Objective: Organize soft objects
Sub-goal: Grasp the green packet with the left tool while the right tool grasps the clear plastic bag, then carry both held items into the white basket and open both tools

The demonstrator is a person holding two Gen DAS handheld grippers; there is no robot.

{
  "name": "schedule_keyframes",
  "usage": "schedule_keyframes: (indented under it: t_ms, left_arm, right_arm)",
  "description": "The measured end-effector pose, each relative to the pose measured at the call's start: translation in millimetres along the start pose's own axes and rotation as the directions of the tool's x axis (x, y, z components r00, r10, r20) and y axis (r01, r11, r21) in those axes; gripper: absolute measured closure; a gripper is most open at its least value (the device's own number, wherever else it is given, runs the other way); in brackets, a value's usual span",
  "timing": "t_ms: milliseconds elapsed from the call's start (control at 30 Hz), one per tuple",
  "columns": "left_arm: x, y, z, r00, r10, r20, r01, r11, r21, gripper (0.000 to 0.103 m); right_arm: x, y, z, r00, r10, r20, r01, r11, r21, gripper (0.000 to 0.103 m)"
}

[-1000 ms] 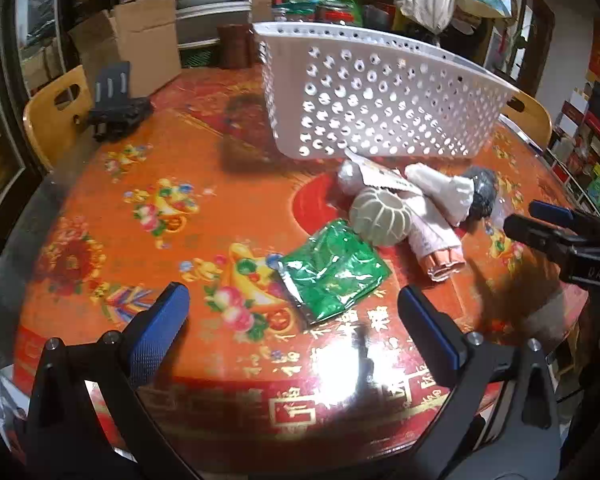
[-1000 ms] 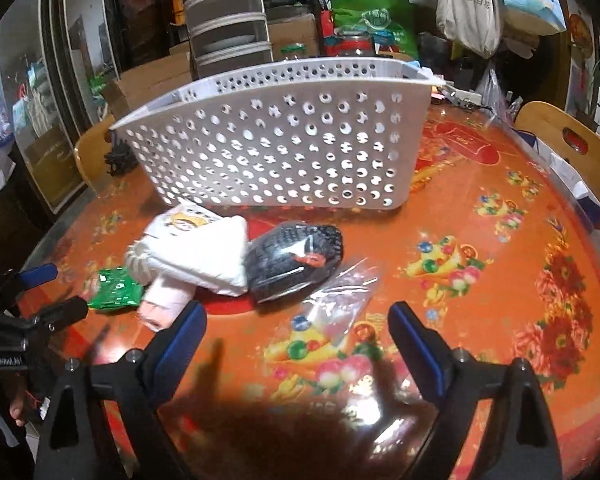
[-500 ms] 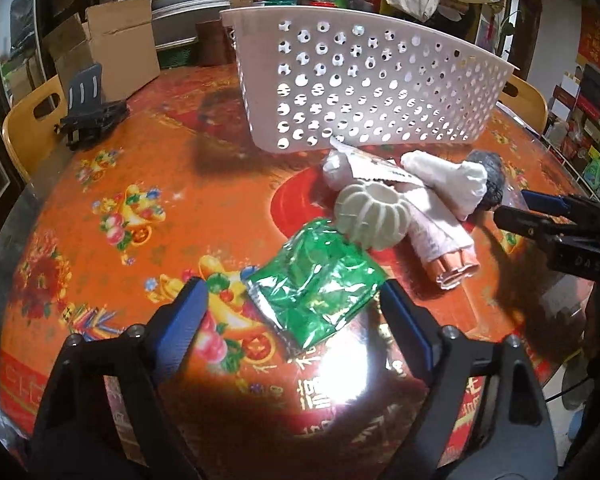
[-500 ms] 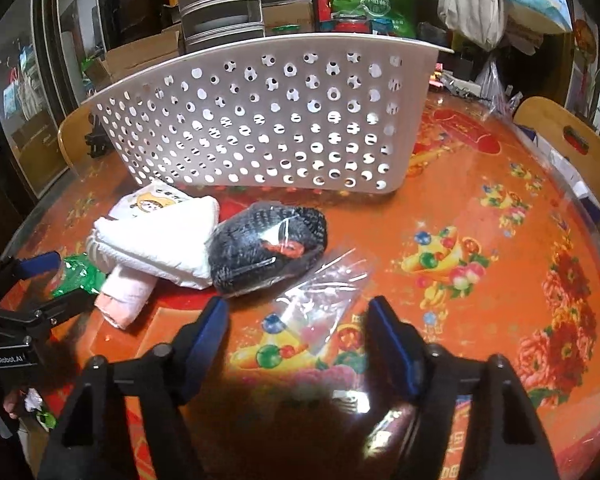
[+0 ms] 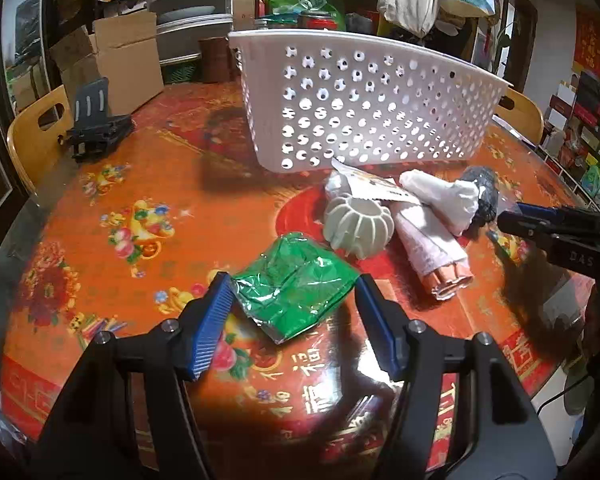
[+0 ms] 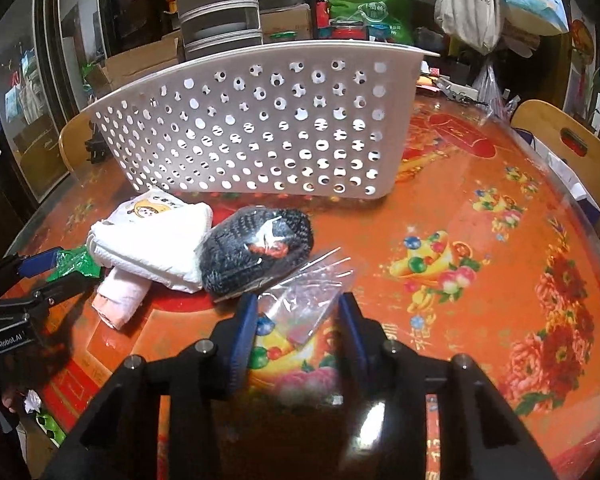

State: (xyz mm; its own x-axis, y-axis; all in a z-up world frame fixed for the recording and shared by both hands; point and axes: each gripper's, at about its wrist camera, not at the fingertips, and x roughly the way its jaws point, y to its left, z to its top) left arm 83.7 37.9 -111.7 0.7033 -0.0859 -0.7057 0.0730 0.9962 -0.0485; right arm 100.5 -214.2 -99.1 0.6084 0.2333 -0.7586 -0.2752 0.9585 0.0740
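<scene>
Green foil packet lies between the closing left gripper jaws, seemingly not yet squeezed. The right gripper closes around a clear bag, at 6 o'clock from the white basket.

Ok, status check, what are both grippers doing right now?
Left gripper closing, green packet between its fingers. Right gripper closing around clear plastic bag. White basket behind the pile, path unobstructed.

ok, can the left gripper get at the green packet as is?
Probably yes: the left gripper already straddles the green packet, jaws closing on it, with nothing lying on top of it.
</scene>
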Motion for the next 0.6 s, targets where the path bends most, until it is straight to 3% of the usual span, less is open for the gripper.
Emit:
schedule_keyframes:
  t_ms: [600]
  left_arm:
    - [-50.7, -0.6, 13.6, 0.993, 0.010, 0.120, -0.012, 1.000, 0.023, 0.042]
  right_arm:
    - [-42.0, 6.9, 9.4, 0.997, -0.001, 0.081, 0.003, 1.000, -0.024, 0.063]
